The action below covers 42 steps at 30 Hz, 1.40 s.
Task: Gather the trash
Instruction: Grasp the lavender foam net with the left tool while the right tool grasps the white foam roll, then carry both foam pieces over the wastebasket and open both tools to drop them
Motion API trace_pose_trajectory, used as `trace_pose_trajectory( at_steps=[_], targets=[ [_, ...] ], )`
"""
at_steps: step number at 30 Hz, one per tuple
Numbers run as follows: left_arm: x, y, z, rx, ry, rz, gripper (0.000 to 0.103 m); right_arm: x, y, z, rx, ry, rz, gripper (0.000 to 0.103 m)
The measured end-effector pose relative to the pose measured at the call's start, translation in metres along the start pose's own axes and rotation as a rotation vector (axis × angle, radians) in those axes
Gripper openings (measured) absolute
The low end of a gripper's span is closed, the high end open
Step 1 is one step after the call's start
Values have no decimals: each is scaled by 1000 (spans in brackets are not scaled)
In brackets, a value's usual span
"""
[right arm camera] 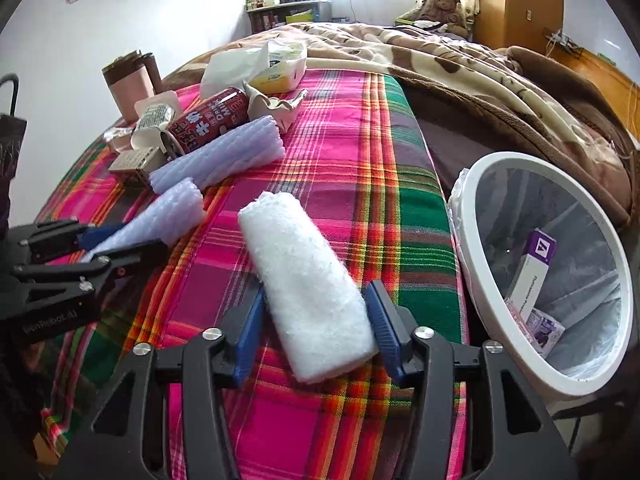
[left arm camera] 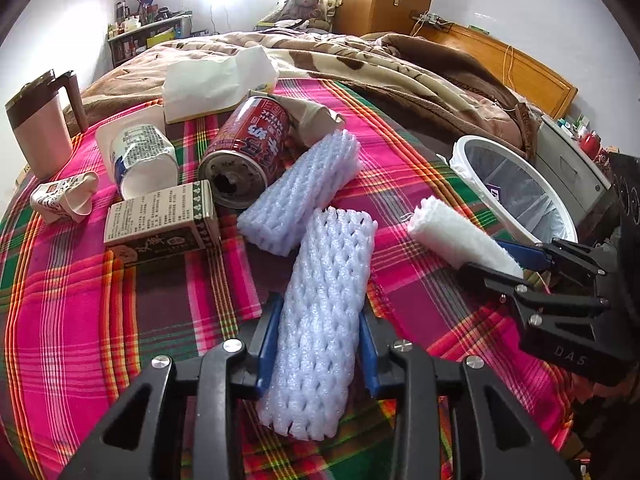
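Jaws of my left gripper [left arm camera: 320,344] pinch a lavender foam sleeve [left arm camera: 324,320] at centre frame; my right gripper [right arm camera: 320,332] straddles a white foam roll [right arm camera: 308,292], one pad short. Soft foam may slip before reaching the bin [right arm camera: 480,208], frame right.

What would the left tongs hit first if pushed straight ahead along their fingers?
Probably nothing new at first: the lavender foam sleeve already lies between the left tongs. Beyond its far end, the second foam sleeve likely comes next, though depth is unclear.
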<state>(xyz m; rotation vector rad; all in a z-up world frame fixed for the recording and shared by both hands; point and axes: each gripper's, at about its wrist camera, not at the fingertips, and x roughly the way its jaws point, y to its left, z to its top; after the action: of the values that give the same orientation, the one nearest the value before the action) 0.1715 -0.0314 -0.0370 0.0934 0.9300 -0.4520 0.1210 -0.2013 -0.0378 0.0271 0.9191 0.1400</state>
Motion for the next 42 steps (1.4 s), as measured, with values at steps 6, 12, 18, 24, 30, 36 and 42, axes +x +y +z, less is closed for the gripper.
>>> trace_pose_trajectory(
  at_steps=[6, 12, 18, 24, 30, 36, 42],
  targets=[
    [-10, -6, 0, -19, -27, 7, 35, -6, -7, 1, 31, -30, 20, 33],
    [-22, -16, 6, -20, -69, 9, 35, -20, -14, 4, 50, -82, 27, 32],
    [-34, -31, 16, -17, -122, 2, 35, -37, -32, 8, 92, -143, 22, 32],
    [-37, -54, 28, 6, -152, -13, 35, -50, -53, 9, 140, -190, -1, 32],
    [-36, -79, 39, 18, -181, -49, 35, -62, -79, 6, 191, -225, -26, 32],
    [-30, -109, 52, 50, -191, -90, 35, -68, -101, 2, 246, -240, -60, 33],
    [-21, -135, 64, 70, -193, -125, 35, -73, -122, -2, 285, -246, -89, 33]
  ],
)
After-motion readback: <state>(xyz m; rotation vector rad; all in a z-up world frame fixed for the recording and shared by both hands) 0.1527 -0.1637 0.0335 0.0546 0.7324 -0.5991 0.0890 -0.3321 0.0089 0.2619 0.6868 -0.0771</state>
